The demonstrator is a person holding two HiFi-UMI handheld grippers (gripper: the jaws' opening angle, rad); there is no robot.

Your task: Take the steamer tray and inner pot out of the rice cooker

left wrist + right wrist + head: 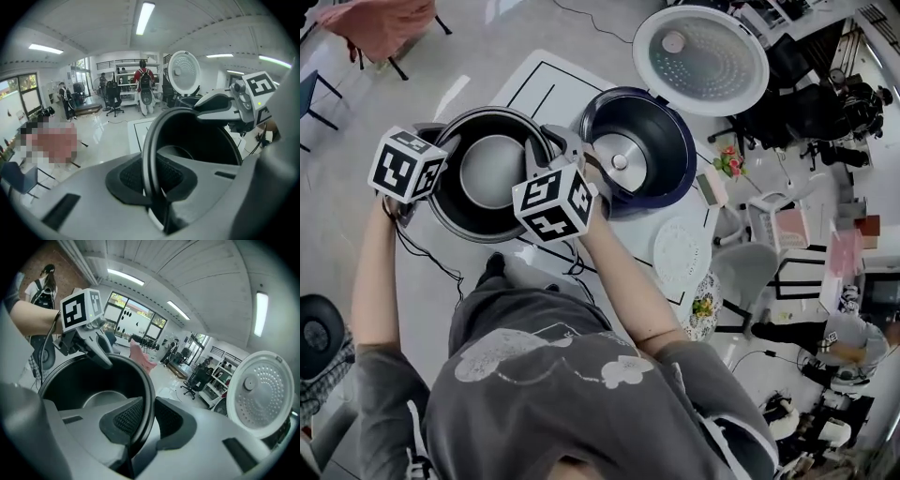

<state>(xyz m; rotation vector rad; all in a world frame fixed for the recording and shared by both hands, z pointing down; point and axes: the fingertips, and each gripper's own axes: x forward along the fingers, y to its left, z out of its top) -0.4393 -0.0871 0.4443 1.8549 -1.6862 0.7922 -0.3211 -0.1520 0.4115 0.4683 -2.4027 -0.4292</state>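
Observation:
The dark inner pot [492, 173] hangs between both grippers, left of the open rice cooker [642, 150]. My left gripper [429, 183] is shut on the pot's left rim, and its pads clamp the thin rim [151, 154] in the left gripper view. My right gripper [553, 155] is shut on the opposite rim [149, 394], near the cooker. Each gripper shows in the other's view: the right one [220, 104] and the left one [96, 350]. The cooker's cavity shows its bare metal heating plate [621, 159]. A white perforated steamer tray [680, 251] lies flat on the table right of the cooker.
The cooker's round lid [701, 58] stands open behind it. The white table [534, 84] carries black line markings. A small flower pot [729, 161] and chairs [748, 272] stand to the right. Cables trail on the floor at left [431, 262]. People stand far off [144, 86].

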